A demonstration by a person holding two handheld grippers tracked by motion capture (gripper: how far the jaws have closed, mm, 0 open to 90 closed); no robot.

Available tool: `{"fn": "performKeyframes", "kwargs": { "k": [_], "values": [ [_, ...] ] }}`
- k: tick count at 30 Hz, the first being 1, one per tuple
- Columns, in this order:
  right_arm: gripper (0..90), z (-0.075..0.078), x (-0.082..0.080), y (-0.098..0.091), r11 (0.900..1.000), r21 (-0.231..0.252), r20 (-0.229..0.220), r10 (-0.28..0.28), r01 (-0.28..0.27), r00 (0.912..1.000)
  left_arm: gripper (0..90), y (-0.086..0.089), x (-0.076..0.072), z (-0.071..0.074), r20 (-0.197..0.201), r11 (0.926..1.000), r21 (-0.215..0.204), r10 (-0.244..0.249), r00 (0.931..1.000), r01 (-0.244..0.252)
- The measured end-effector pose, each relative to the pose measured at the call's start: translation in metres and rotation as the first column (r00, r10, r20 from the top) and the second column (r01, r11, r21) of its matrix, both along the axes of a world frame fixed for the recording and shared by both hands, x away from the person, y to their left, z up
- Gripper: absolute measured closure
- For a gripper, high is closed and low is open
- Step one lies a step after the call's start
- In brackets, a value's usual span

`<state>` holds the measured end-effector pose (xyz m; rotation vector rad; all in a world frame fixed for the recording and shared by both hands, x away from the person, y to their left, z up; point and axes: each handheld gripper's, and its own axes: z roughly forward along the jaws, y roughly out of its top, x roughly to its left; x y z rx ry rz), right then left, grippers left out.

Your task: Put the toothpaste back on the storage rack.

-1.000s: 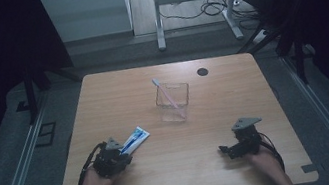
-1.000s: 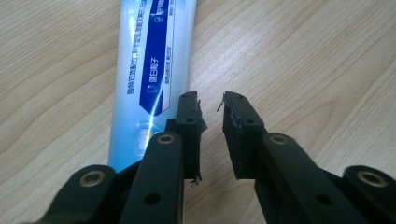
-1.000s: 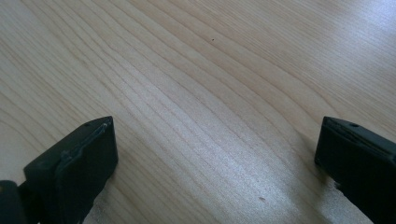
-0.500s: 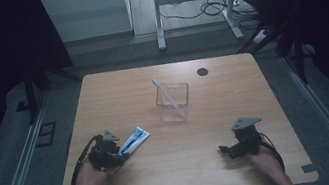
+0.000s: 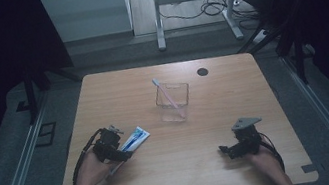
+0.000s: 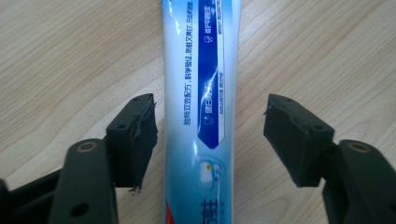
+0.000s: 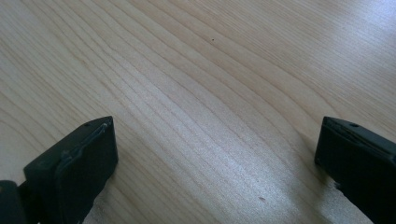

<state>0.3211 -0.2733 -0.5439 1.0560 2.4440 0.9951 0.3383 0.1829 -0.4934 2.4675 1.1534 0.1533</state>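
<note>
Left gripper [image 6: 208, 140] jaws just opened; toothpaste tube [image 6: 203, 93] print legible close-up.

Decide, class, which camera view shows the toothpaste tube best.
The left gripper view: the toothpaste tube lies close up on the wooden table, its blue label and print sharp, between the left gripper's jaws, which have just been opening. The high view shows it small, beside that gripper. The right gripper view shows bare tabletop.

L gripper [image 6: 210, 135] jaws just opening; R gripper [image 7: 217, 154] jaws wide apart.
</note>
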Motion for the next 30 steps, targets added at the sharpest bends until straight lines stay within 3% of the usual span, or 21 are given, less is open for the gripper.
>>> {"fn": "performKeyframes", "kwargs": {
  "k": [7, 19, 30],
  "values": [
    [0.0, 0.000, 0.000, 0.000, 1.0000, -0.001, 0.000, 0.000, 0.000, 1.0000, 33.1, -0.007, 0.013, -0.006, -0.043, 0.9994, 0.029, -0.020, 0.9989, 0.021],
    [0.0, 0.000, 0.000, 0.000, 1.0000, -0.001, -0.002, 0.001, -0.001, 1.0000, 42.4, -0.014, 0.032, -0.013, -0.127, 0.9960, 0.078, -0.034, 0.9913, 0.044],
    [0.0, 0.000, 0.000, 0.000, 1.0000, -0.001, -0.001, 0.001, -0.001, 1.0000, 48.9, -0.027, 0.038, -0.011, -0.149, 0.9884, 0.138, -0.043, 0.9878, 0.064]
  ]
}}
